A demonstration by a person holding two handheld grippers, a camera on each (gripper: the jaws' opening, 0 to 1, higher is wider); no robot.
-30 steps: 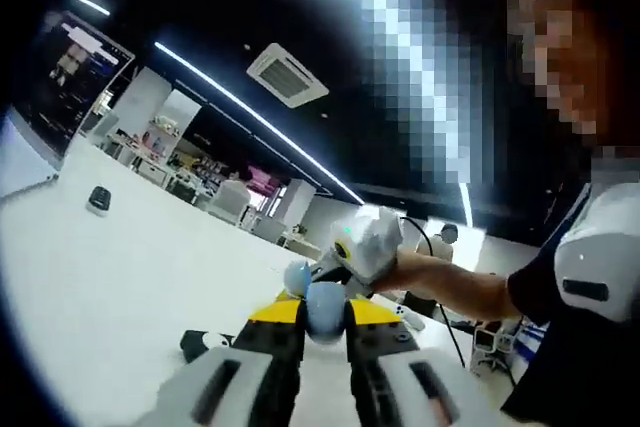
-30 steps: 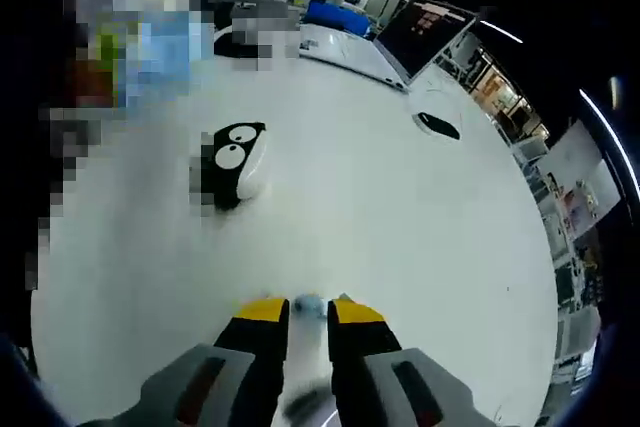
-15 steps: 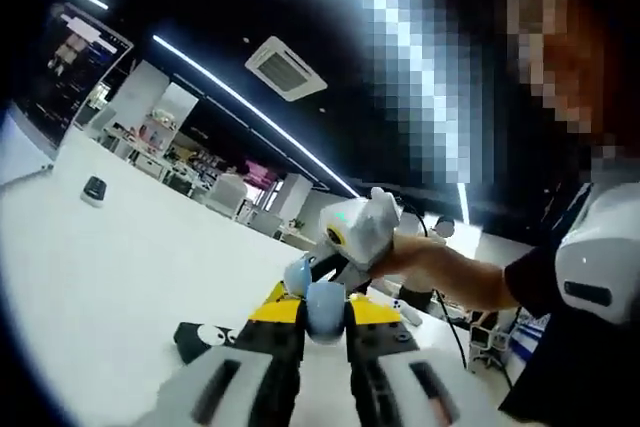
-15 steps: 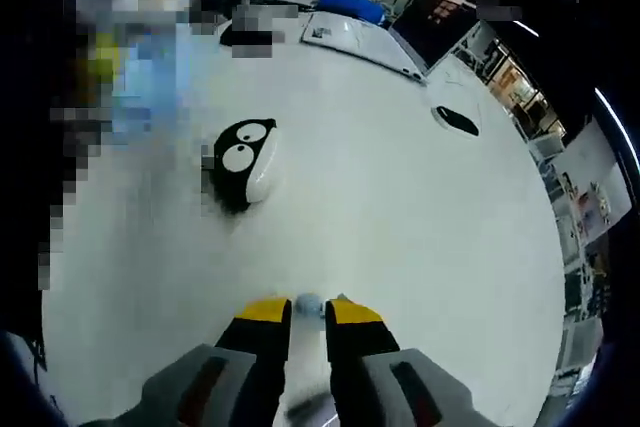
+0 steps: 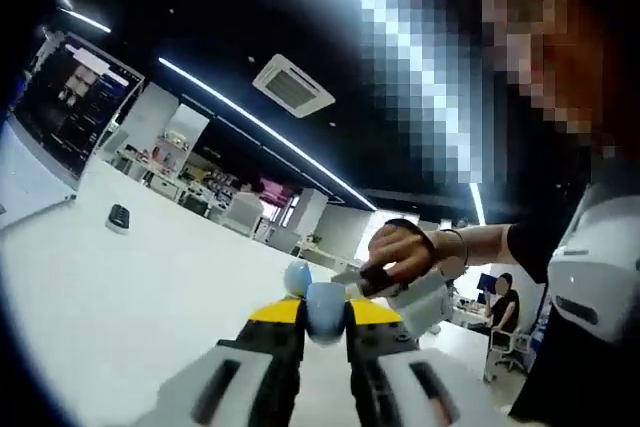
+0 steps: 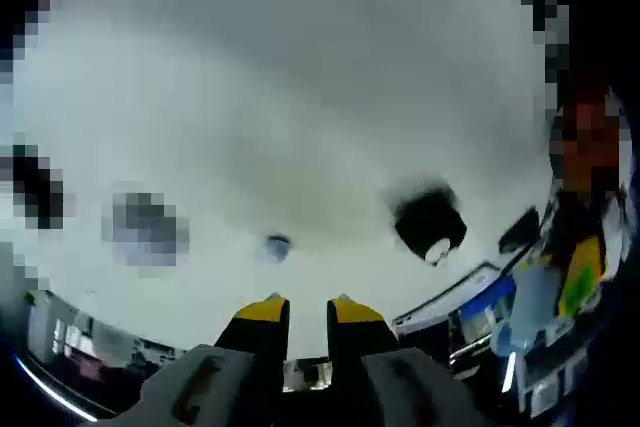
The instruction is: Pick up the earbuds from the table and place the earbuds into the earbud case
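On the white table: small pale blue earbud, lying loose, apart from everything else.
Earbud case: black with a white patch, on the table to the right of that earbud, well apart from it; blurred, lid state not readable.
Right gripper: yellow-tipped jaws close together with a narrow gap, nothing between them; loose earbud just beyond the tips and slightly left.
Left gripper: yellow-tipped jaws clamped on a light blue rounded piece, with a second blue rounded bit just behind it to the left; whether earbud or something else, cannot tell.
Hand: in the left gripper view, right of the jaw tips, wrapped over a pale grey gripper body.
Far left of the left gripper view: open laptop with lit screen; small dark mouse on the table near it.
Right edge of the right gripper view: blurred coloured clutter beyond the table edge.
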